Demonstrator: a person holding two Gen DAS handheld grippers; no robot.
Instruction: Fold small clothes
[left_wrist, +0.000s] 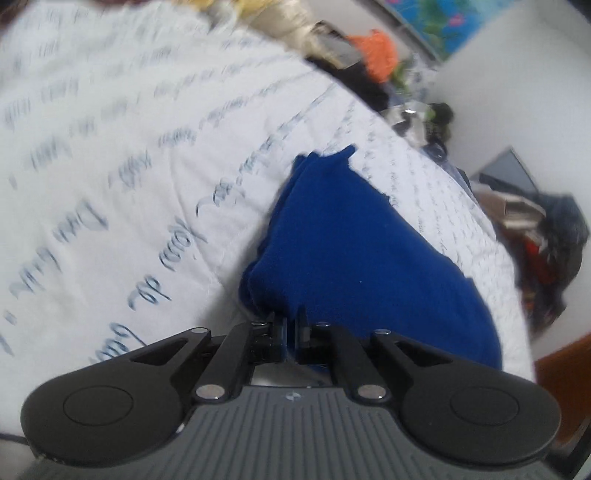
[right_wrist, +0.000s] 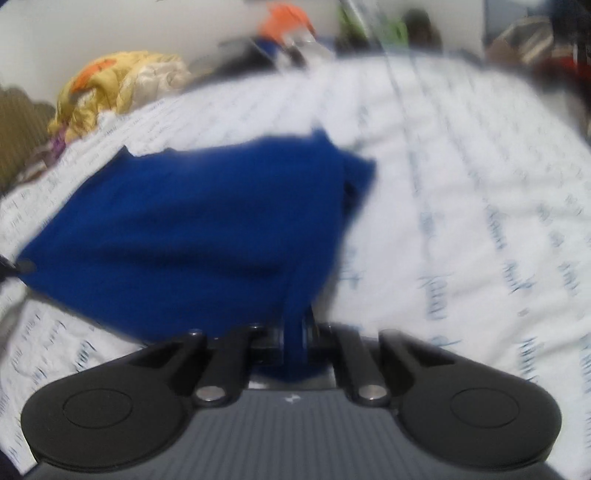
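Both claws clenched on near hem of blue garment (left_wrist: 354, 251), which lies on the script-print bedsheet (left_wrist: 110, 155).
Left gripper (left_wrist: 292, 338) pinches the 6 o'clock corner; right gripper (right_wrist: 293, 339) likewise, cloth bunched between the jaws. Advice: lift both evenly, carry the hem toward the far edge at 12 o'clock, keep it taut, stay off the clutter pile (right_wrist: 122, 81) beyond.
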